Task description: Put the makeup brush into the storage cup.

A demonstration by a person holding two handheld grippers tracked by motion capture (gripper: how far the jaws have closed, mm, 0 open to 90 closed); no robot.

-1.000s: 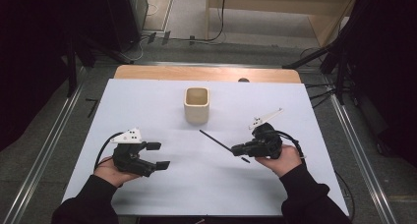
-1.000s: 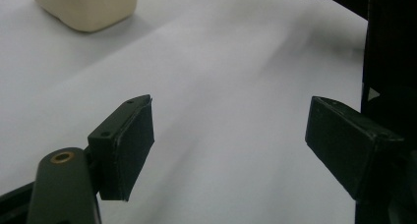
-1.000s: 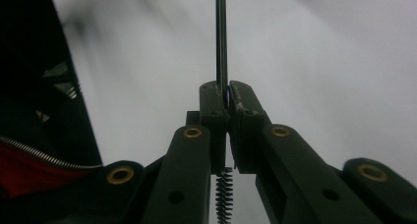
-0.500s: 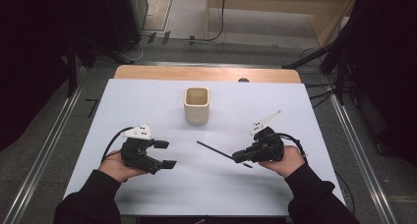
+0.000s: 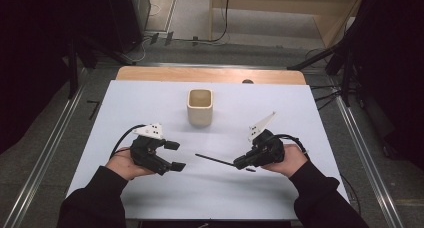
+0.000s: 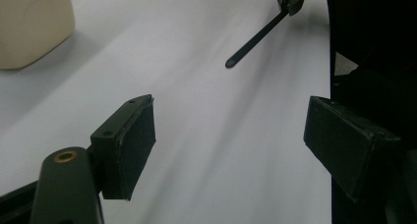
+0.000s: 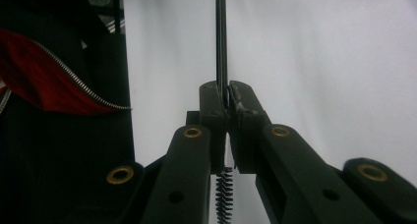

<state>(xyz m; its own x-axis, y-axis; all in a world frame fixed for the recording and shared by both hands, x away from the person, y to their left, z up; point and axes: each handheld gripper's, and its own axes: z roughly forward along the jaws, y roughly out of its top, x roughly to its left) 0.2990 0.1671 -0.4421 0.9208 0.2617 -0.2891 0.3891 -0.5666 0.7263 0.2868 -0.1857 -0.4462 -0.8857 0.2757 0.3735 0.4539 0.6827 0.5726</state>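
A white table [image 5: 150, 103] with a wooden far edge stands on grey floor between dark equipment, with a beige cup [image 5: 200, 107] at its middle. The right gripper [image 5: 240, 164], nearer than the cup and to its right, clamps a thin black rod [image 5: 214, 160] pointing left. The left gripper [image 5: 173, 155], jaws wide and empty, has shifted toward the cup since the earlier frame; the rod now lies nearer the person.

The cup [image 6: 29, 25] is cut off by the left gripper view's top and left edges. The rod [image 7: 221, 42] runs off the right gripper view's top; its bristled end is half hidden behind the jaws.
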